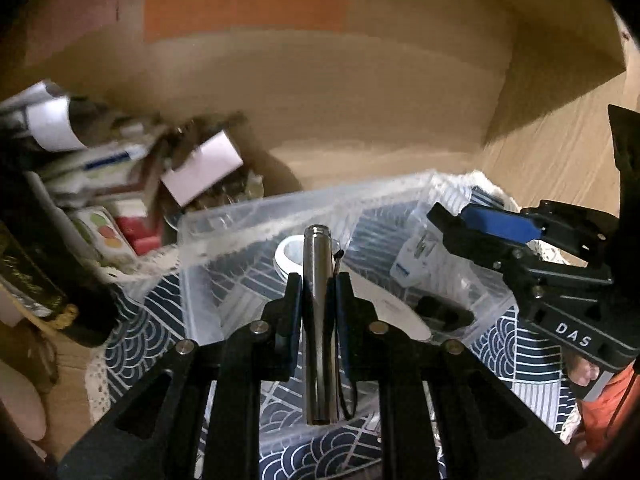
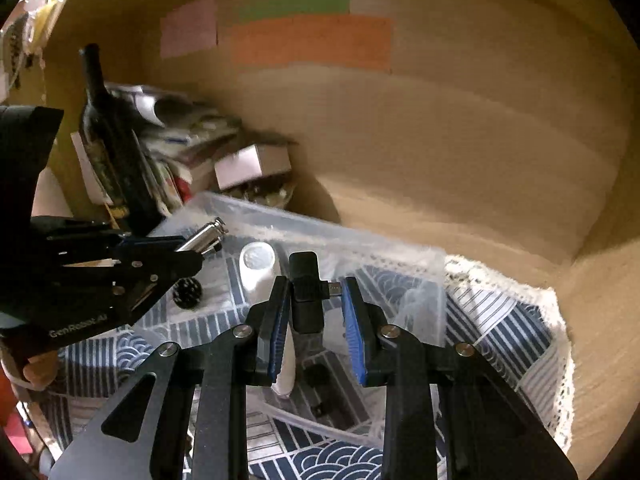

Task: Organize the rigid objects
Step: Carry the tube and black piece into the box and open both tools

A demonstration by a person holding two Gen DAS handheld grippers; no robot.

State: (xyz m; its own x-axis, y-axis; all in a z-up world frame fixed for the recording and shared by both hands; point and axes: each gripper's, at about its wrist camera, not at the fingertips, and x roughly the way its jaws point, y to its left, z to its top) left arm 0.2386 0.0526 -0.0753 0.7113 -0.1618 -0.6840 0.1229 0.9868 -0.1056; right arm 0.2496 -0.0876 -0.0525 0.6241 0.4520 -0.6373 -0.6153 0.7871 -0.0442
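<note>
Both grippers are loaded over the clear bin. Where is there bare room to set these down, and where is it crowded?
Free: the patterned cloth right of the clear bin, up to its lace edge, and the bin's right part. Crowded: the bin's left holds a white bottle and a black ball; boxes and a wine bottle pile behind it to the left.

Dim warm yellowish light, motion blur over the cluttered background, strong fisheye bending, black vignette at corners, glare on the metal cylinder (image 1: 318,300)
</note>
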